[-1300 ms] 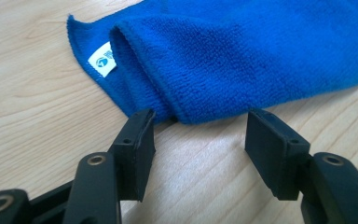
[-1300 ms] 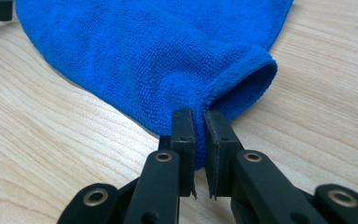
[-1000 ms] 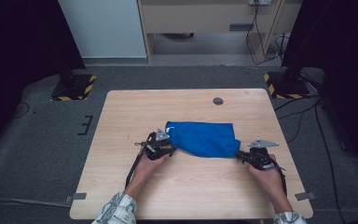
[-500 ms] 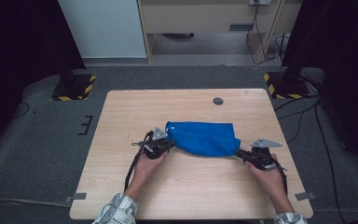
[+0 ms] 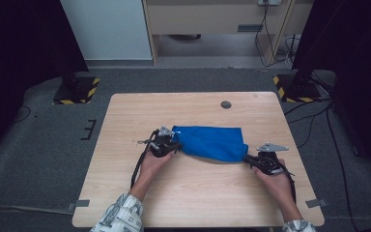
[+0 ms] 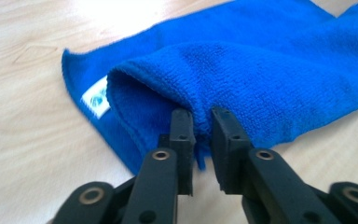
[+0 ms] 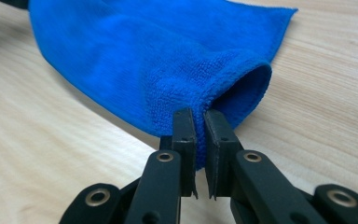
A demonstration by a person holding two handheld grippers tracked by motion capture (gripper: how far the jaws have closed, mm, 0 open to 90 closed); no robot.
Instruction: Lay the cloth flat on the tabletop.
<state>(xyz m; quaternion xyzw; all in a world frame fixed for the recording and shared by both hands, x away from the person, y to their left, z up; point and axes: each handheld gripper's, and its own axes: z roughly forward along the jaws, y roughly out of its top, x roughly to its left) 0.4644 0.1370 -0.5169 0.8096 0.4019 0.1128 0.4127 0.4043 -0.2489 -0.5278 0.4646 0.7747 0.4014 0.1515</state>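
Note:
A blue cloth [image 5: 210,142] lies folded across the middle of the wooden table [image 5: 198,193]. My left gripper [image 5: 175,144] is at its left end. In the left gripper view the jaws [image 6: 200,114] pinch the cloth's [image 6: 261,70] upper layer, which is raised off the layer below; the jaws have just been opening a little, with cloth still between them. A white label [image 6: 95,98] shows on the lower layer. My right gripper [image 5: 247,158] is at the cloth's near right corner. In the right gripper view it [image 7: 199,114] is shut on a lifted fold of the cloth [image 7: 144,56].
A dark round grommet [image 5: 226,104] sits in the table near its far edge. Bare wood surrounds the cloth on all sides. Black stands with yellow-striped bases [image 5: 75,92] rest on the grey floor beyond the table's far corners.
My left gripper has shifted slightly away from the person and risen, lifting the cloth's left end. The right gripper has stayed where it was.

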